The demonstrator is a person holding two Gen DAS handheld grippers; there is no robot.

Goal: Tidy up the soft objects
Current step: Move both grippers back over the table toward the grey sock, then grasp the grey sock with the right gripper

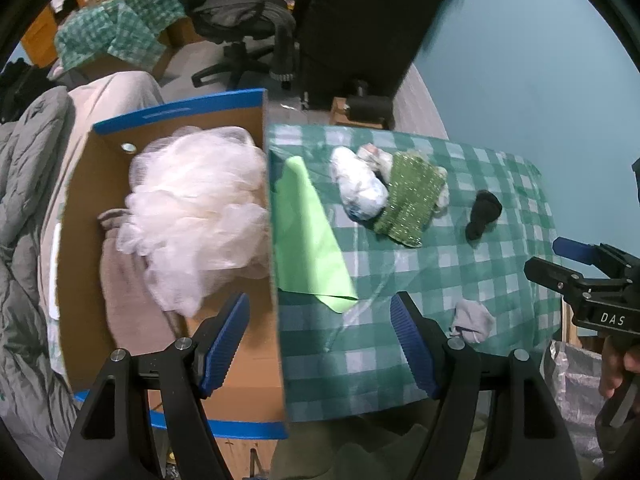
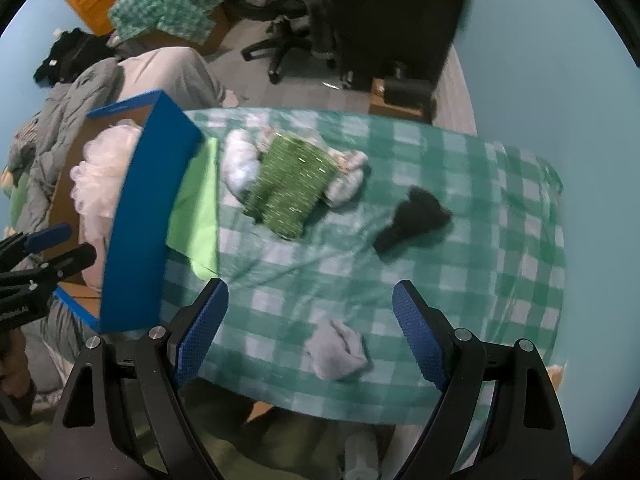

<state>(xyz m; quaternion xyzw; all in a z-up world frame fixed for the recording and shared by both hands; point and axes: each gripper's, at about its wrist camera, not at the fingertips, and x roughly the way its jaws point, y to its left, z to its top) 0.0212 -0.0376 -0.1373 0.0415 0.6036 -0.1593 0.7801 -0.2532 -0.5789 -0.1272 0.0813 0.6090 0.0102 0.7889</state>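
both grippers, left [image 1: 320, 340] and right [image 2: 310, 336], hang spread wide and empty over the checked table [image 2: 500, 248]. a grey sock [image 2: 336, 354] lies under the right one; a white puff [image 1: 196, 216] fills the box [image 1: 272, 280].

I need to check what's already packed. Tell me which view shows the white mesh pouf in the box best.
The left wrist view. It looks down into the cardboard box, so the white mesh pouf shows nearly whole. In the right wrist view the box's blue wall hides most of it; only a frilly edge shows.
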